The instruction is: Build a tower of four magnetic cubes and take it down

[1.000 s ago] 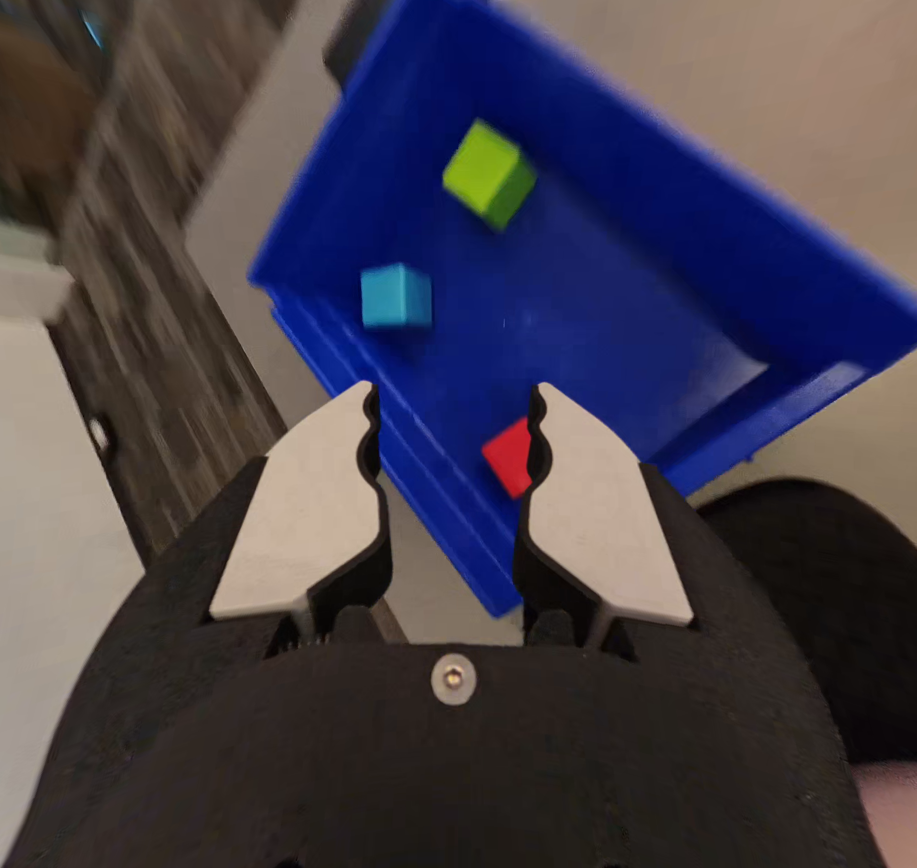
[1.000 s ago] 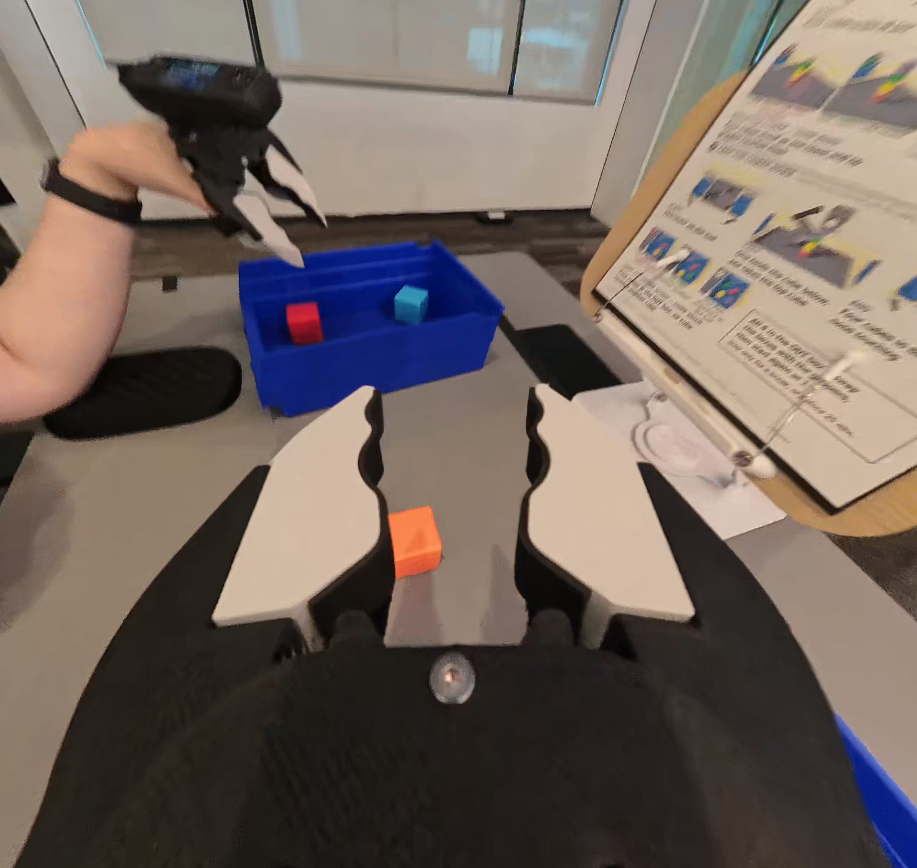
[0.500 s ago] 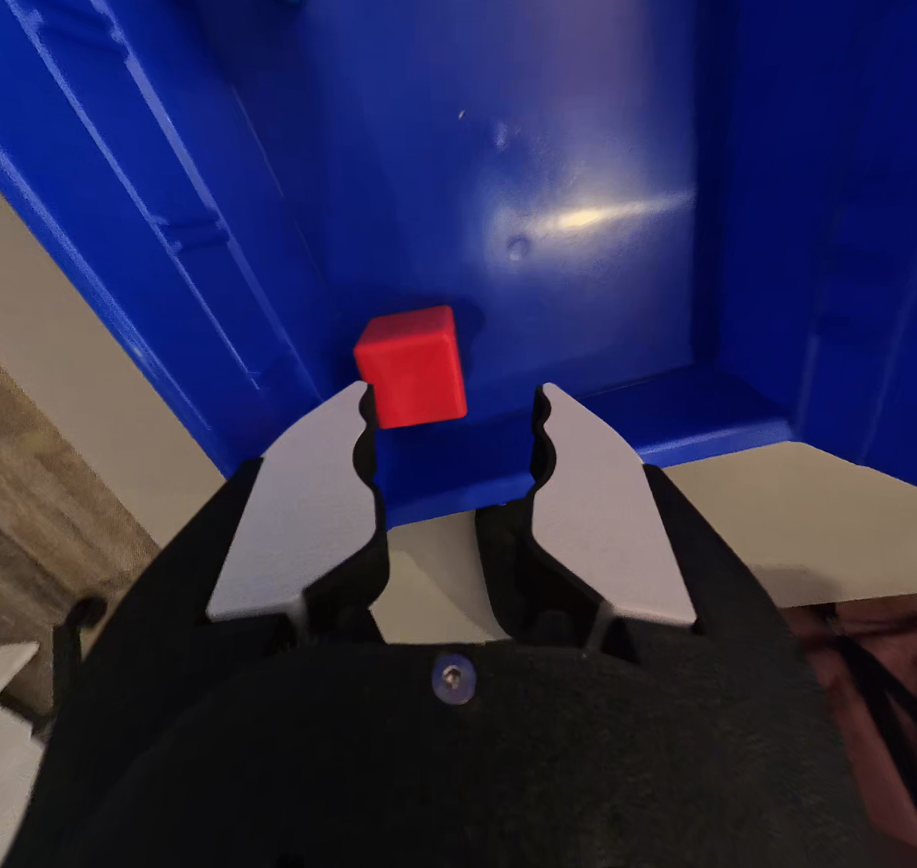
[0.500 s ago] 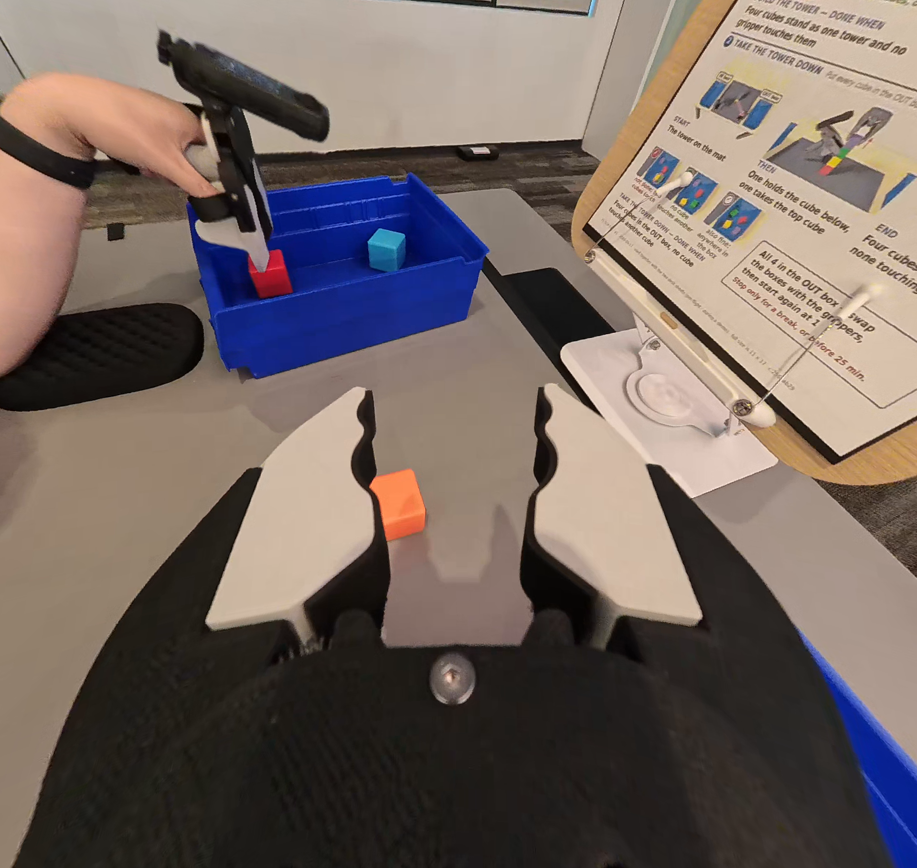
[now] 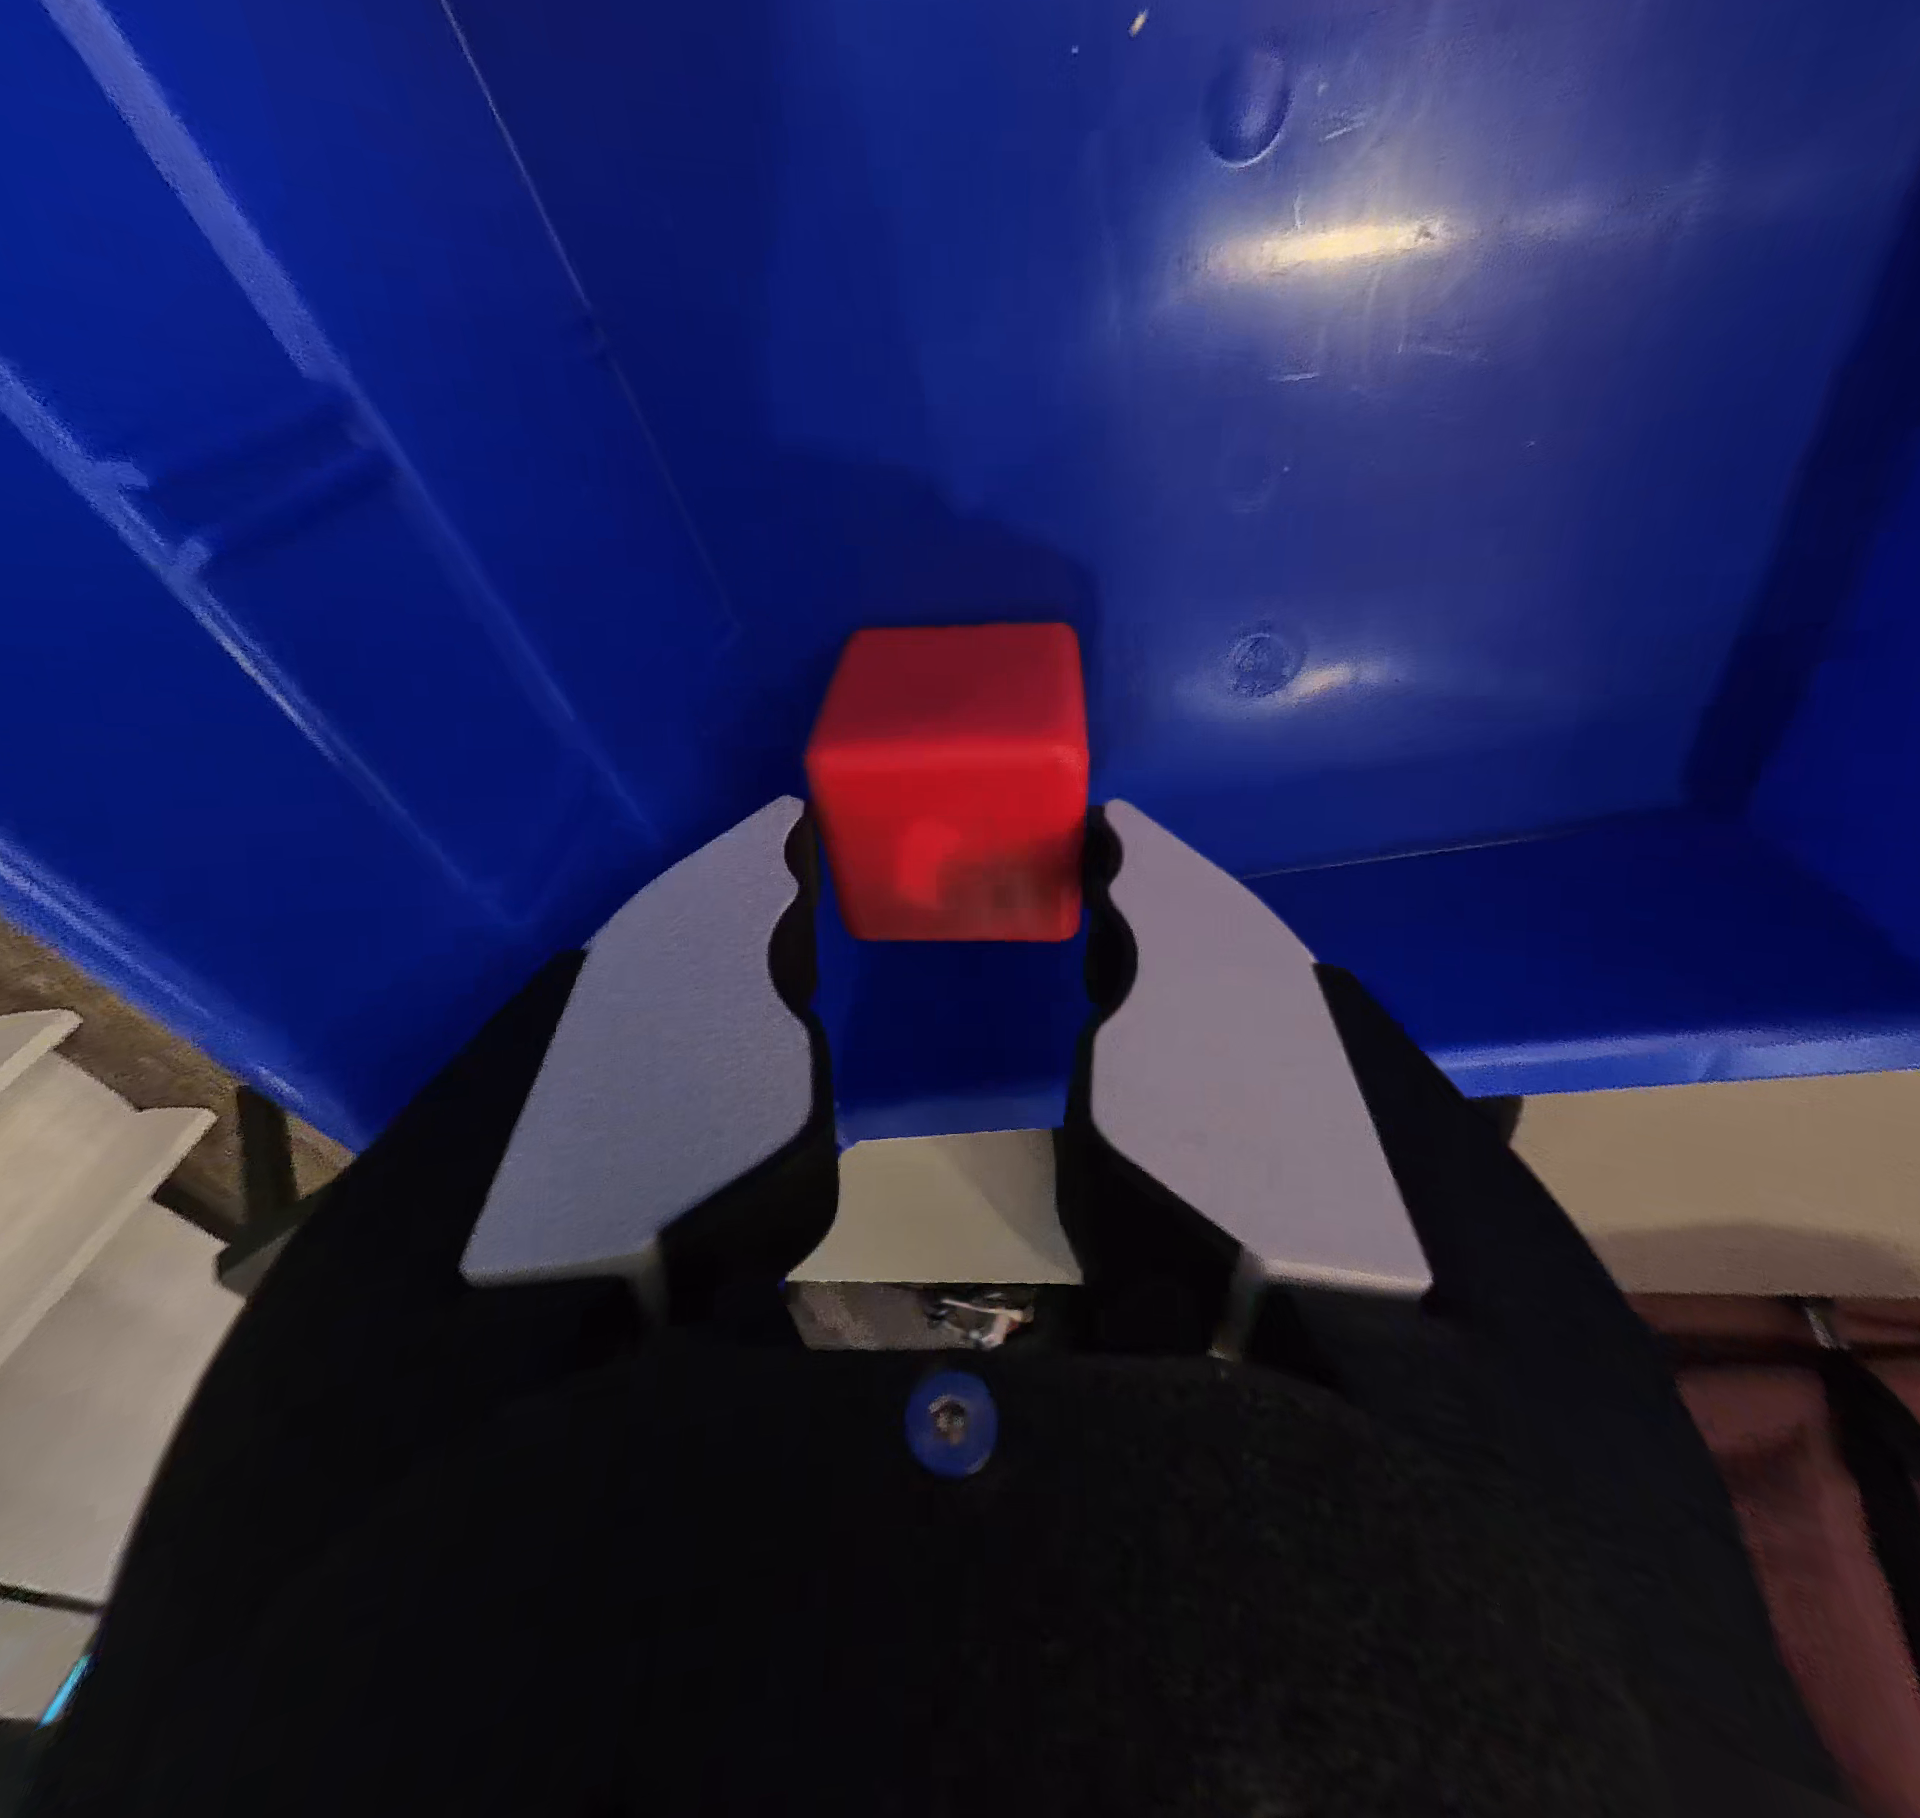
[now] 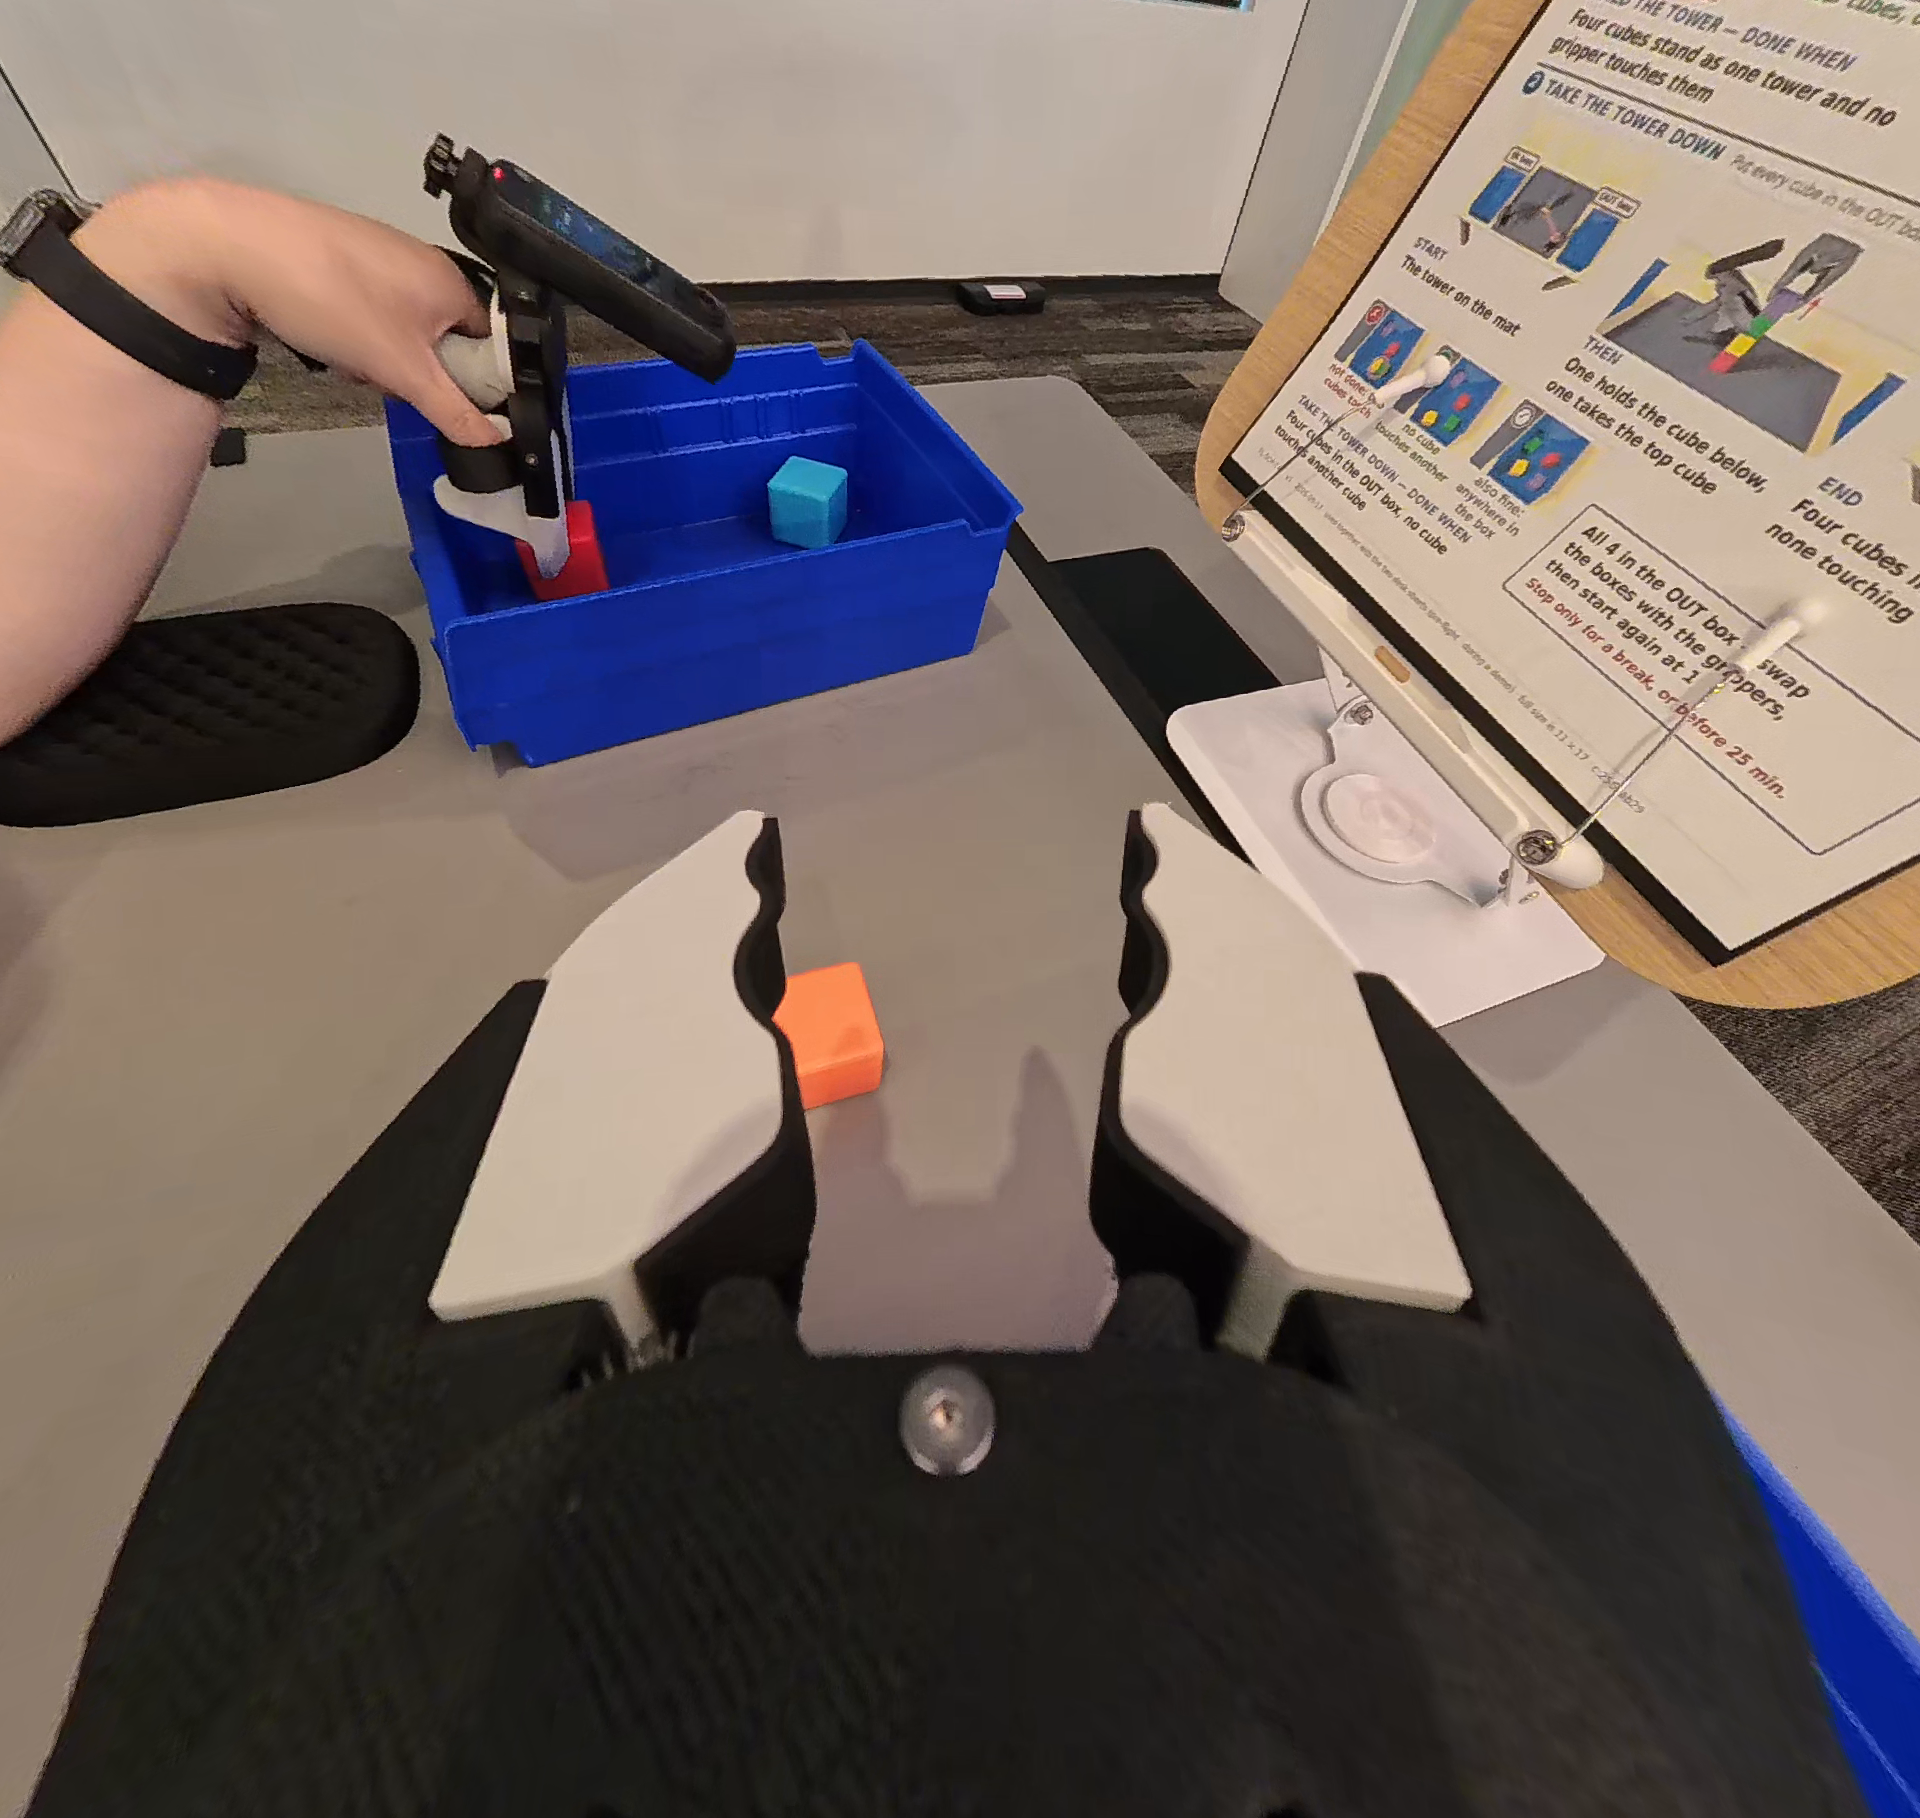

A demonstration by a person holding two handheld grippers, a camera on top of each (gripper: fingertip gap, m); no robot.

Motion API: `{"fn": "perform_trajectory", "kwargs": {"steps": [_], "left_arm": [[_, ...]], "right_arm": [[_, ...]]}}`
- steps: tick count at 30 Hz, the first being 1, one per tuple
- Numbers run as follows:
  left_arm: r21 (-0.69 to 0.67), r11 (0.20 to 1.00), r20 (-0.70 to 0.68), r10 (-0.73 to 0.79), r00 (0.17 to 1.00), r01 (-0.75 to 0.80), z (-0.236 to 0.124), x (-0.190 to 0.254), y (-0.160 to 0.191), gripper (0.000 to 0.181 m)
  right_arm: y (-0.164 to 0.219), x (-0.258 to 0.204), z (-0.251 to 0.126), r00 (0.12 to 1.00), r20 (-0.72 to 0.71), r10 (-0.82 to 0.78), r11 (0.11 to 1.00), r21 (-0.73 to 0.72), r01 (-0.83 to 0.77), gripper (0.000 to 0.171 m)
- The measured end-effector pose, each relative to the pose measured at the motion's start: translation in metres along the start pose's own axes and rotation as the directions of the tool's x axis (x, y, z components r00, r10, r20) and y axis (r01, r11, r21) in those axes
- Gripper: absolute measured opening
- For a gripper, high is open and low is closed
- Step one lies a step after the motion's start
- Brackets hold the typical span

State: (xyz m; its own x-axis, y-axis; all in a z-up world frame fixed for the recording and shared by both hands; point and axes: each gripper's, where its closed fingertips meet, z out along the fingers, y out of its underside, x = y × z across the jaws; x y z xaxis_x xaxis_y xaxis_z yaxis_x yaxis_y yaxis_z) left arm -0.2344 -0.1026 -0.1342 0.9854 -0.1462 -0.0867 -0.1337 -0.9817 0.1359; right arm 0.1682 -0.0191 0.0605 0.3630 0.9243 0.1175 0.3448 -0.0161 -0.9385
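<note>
In the left wrist view my left gripper [image 5: 948,838] reaches down into the blue bin [image 5: 1351,418]. Its jaws are closed against both sides of the red cube [image 5: 951,781], which sits near a bin corner. The right wrist view shows the same grip: the left gripper [image 6: 540,532] on the red cube [image 6: 584,550] in the blue bin [image 6: 727,646]. A teal cube [image 6: 807,513] lies loose in that bin. My right gripper [image 6: 945,833] is open and empty above the grey mat. An orange cube [image 6: 831,1030] lies on the mat, partly hidden behind its left finger.
An instruction board [image 6: 1610,418] on a white stand [image 6: 1382,833] leans at the right. A black padded rest [image 6: 208,698] lies left of the bin, and a person's hand [image 6: 260,303] holds the left gripper. A second blue bin's edge [image 6: 1849,1612] shows at bottom right. The grippers' ends are close to 45 cm from one another. The orange cube [image 6: 831,1030] is about 20 cm from my right fingertips and 35 cm from my left.
My left gripper dropped into the bin, centred on the red cube and closed its jaws on it. My right gripper stayed open and drew back slightly from the orange cube.
</note>
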Motion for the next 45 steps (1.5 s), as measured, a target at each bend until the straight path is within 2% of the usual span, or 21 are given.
{"fn": "perform_trajectory", "kwargs": {"steps": [5,7,9,11,13,16,19,22,28,33,34,36,39,45], "left_arm": [[0.032,0.992,0.041,0.12,0.992,-0.121,-0.009,0.003,-0.003,0.048],[0.116,0.983,0.036,0.141,0.989,-0.145,-0.027,0.007,-0.007,0.048],[0.289,0.942,0.023,0.173,0.985,-0.172,-0.058,0.014,-0.015,0.048],[0.485,0.855,-0.027,0.228,0.973,-0.187,-0.096,0.031,-0.023,0.048],[0.665,0.721,-0.05,0.304,0.951,-0.195,-0.136,0.052,-0.031,0.048],[0.789,0.574,-0.05,0.416,0.908,-0.219,-0.173,0.084,-0.034,0.048],[0.855,0.421,0.051,0.513,0.857,-0.303,-0.196,0.121,-0.043,0.047],[0.858,0.306,0.132,0.645,0.753,-0.413,-0.199,0.176,-0.045,0.047],[0.744,0.214,0.281,0.758,0.588,-0.632,-0.169,0.256,-0.06,0.047],[0.625,0.009,0.325,0.906,0.27,-0.781,-0.139,0.315,-0.066,0.047],[0.601,-0.011,0.329,0.915,0.235,-0.8,-0.132,0.32,-0.071,0.047],[0.55,-0.007,0.312,0.929,0.197,-0.835,-0.118,0.324,-0.083,0.047],[0.534,-0.045,0.301,0.943,0.14,-0.844,-0.107,0.331,-0.094,0.047],[0.506,-0.039,0.284,0.951,0.124,-0.862,-0.09,0.336,-0.111,0.047]], "right_arm": [[0.004,0.002,0.001,1.0,-0.001,0.005,1.0,-0.011,-0.005,0.064],[0.006,0.004,0.001,1.0,-0.004,0.006,1.0,-0.012,-0.006,0.064],[0.007,0.006,0.002,1.0,-0.005,0.008,1.0,-0.01,-0.008,0.064],[0.007,0.007,0.002,1.0,-0.004,0.005,1.0,-0.002,-0.005,0.064],[0.007,0.008,0.002,1.0,-0.003,0.002,1.0,0.005,-0.002,0.064],[0.009,0.012,0.0,1.0,-0.014,0.009,1.0,0.002,-0.009,0.064],[0.01,0.017,-0.006,0.999,-0.032,0.013,1.0,0.001,-0.013,0.064],[0.01,0.025,-0.016,0.998,-0.054,0.028,1.0,0.014,-0.027,0.064],[0.006,0.046,-0.049,0.991,-0.107,0.074,0.995,0.073,-0.066,0.064],[0.001,0.061,-0.08,0.982,-0.143,0.12,0.985,0.141,-0.1,0.063],[0.0,0.063,-0.086,0.98,-0.144,0.136,0.981,0.158,-0.113,0.063],[-0.002,0.067,-0.094,0.977,-0.147,0.153,0.974,0.19,-0.124,0.063],[-0.004,0.07,-0.1,0.976,-0.148,0.162,0.97,0.208,-0.129,0.063],[-0.006,0.069,-0.106,0.976,-0.145,0.161,0.968,0.218,-0.127,0.063]]}}
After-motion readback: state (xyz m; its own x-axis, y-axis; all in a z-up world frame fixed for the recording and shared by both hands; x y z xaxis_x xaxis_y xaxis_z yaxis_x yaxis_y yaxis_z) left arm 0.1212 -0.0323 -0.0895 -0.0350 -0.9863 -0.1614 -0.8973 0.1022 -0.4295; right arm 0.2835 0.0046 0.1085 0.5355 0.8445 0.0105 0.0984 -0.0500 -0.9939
